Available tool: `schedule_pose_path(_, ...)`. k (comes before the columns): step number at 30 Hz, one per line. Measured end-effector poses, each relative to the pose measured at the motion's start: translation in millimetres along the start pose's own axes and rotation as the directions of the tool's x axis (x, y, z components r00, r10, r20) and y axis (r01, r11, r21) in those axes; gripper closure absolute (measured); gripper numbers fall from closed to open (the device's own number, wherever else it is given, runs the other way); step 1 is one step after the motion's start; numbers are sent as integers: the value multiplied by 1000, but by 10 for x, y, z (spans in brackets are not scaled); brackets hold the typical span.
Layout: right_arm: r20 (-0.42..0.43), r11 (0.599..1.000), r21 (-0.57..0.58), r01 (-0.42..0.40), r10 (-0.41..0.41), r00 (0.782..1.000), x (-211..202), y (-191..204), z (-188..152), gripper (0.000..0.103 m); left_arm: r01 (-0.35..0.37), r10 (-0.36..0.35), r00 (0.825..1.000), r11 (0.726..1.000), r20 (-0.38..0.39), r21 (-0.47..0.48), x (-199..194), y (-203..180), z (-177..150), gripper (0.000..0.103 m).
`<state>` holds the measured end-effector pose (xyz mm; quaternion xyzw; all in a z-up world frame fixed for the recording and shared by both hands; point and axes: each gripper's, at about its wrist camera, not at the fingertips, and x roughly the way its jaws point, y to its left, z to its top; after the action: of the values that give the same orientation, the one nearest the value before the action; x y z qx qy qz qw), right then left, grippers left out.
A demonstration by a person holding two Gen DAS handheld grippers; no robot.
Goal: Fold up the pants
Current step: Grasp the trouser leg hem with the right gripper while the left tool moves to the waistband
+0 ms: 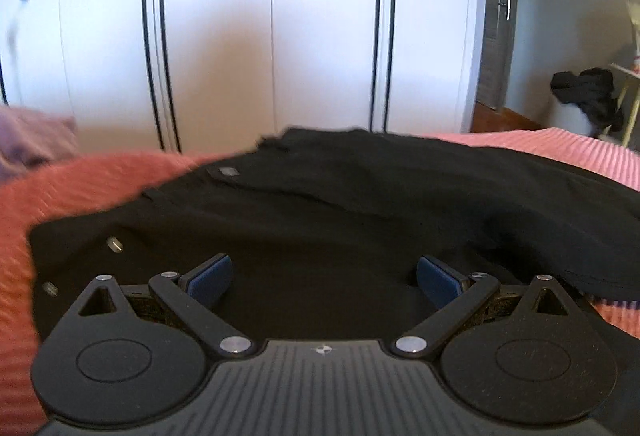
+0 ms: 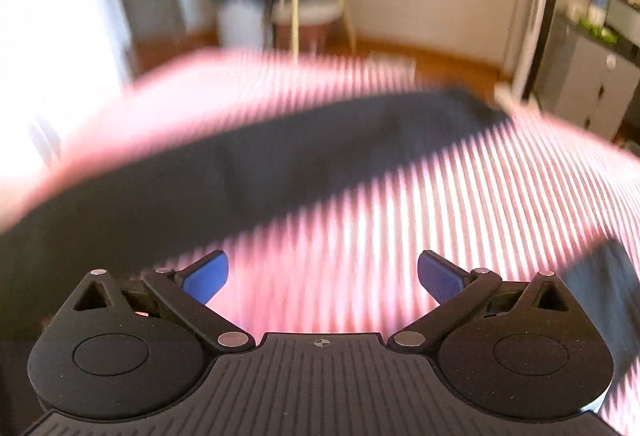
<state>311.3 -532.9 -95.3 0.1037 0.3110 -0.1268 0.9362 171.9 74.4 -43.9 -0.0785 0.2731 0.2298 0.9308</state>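
Observation:
Black pants lie spread on a pink ribbed bedspread; the waistband end with metal buttons is at the left. My left gripper is open just above the waist area, holding nothing. In the right wrist view a pant leg stretches across the bedspread toward the far right. My right gripper is open over bare bedspread, just right of the leg, holding nothing. Another dark piece of cloth shows at the right edge.
White wardrobe doors stand beyond the bed. A purple pillow lies at the left. Dark clothes on a white bin and a stool stand on the wooden floor. A grey cabinet is at the right.

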Motion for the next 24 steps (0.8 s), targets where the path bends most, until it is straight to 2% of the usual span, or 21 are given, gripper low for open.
schedule_pose_path(2,32,997,73,-16,13,999,397,46,328,0,5,-5,1000,1000,-14,-14,83,20,-39,4)
schedule_pose_path(3,28,991,136,2,-6,1000,633,59,493,0,6,-6,1000,1000,-11,-17,96,22,-58,4)
schedule_pose_path(6,-37,954,295,61,-52,998,1183,77,789,2,-7,7,1000,1000,7,-6,88,-27,-116,4)
schedule_pose_path(7,-67,945,318,78,-60,996,1366,98,857,10,-15,15,1000,1000,12,3,101,-42,-133,4)
schedule_pose_path(8,-105,933,341,114,-83,991,1531,114,909,25,-22,21,1000,1000,13,8,120,-51,-145,4)
schedule_pose_path(10,-161,909,372,186,-134,978,1687,113,905,35,-28,28,999,1000,16,10,143,-60,-156,4)
schedule_pose_path(11,-180,897,383,219,-160,971,1765,115,903,35,-29,29,999,1000,21,7,131,-60,-165,4)
schedule_pose_path(16,-195,887,354,296,-240,951,2028,153,890,27,-19,20,999,1000,30,-23,153,-48,-172,4)
schedule_pose_path(19,-199,894,302,330,-280,939,2083,193,895,29,-22,22,999,1000,31,-22,162,-53,-175,4)
schedule_pose_path(21,-197,895,281,346,-299,934,2140,217,917,33,-17,18,999,999,28,-27,188,-29,-168,4)
schedule_pose_path(23,-186,894,265,360,-319,929,2114,230,902,50,-14,15,1000,999,27,-29,181,-16,-160,4)
schedule_pose_path(24,-173,903,249,349,-313,934,2068,248,891,60,-15,16,1000,999,27,-29,183,-12,-158,4)
